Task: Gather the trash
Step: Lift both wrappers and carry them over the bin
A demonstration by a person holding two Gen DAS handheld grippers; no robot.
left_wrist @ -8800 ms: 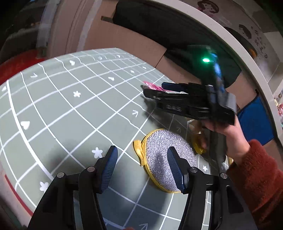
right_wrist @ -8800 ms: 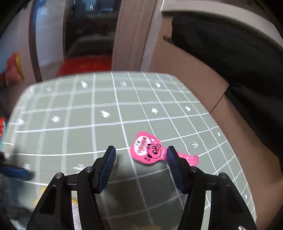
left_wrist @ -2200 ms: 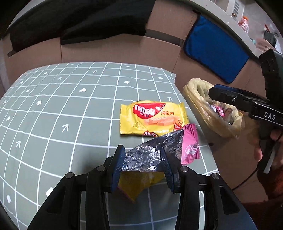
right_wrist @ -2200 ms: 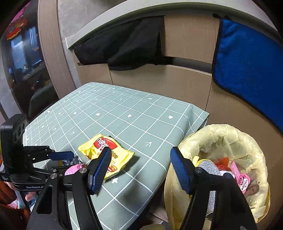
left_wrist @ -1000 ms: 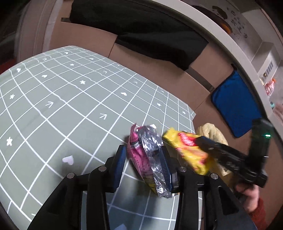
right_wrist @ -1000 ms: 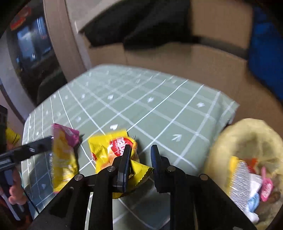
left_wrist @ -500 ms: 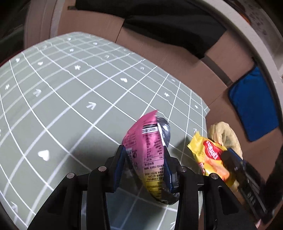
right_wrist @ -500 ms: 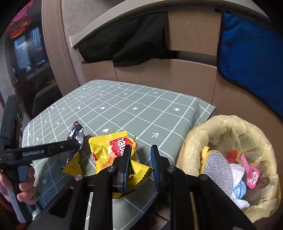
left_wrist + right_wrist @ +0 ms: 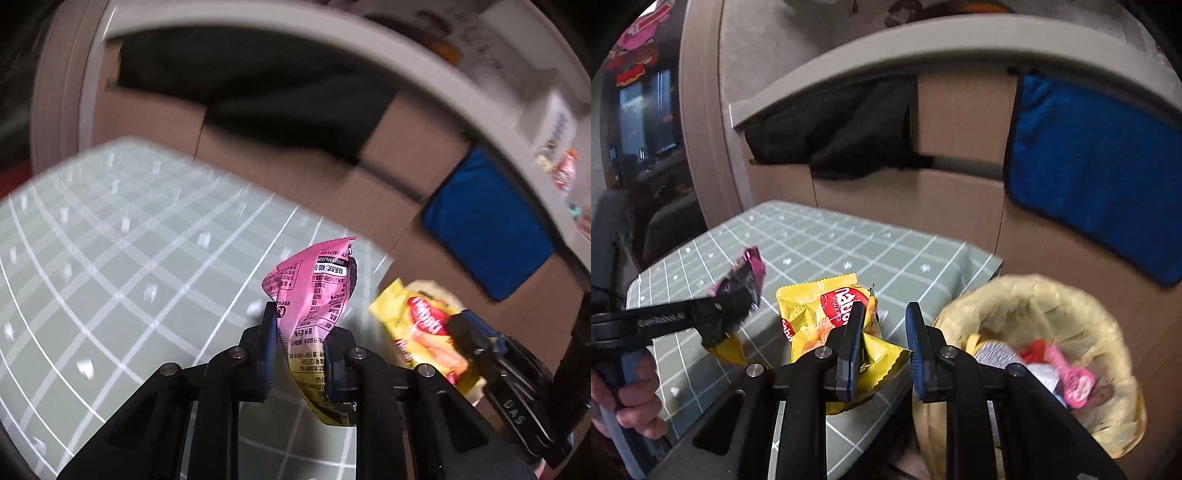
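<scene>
1. Since half a second ago, the right gripper has carried the yellow wafer packet closer to the yellow-lined trash bin, and its jaws have parted a little.
2. Now the packet rests against the left pad only; the right pad stands clear of it, with a narrow gap between the jaws.
3. The packet hangs over the table's near corner, just beside the bin.
4. The left gripper is clamped on the pink and yellow wrapper, which stands upright between its pads, above the green checked tablecloth.
5. The bin holds a silver glittery piece and a pink pig wrapper.
6. A blue cloth hangs on the cardboard wall behind.
</scene>
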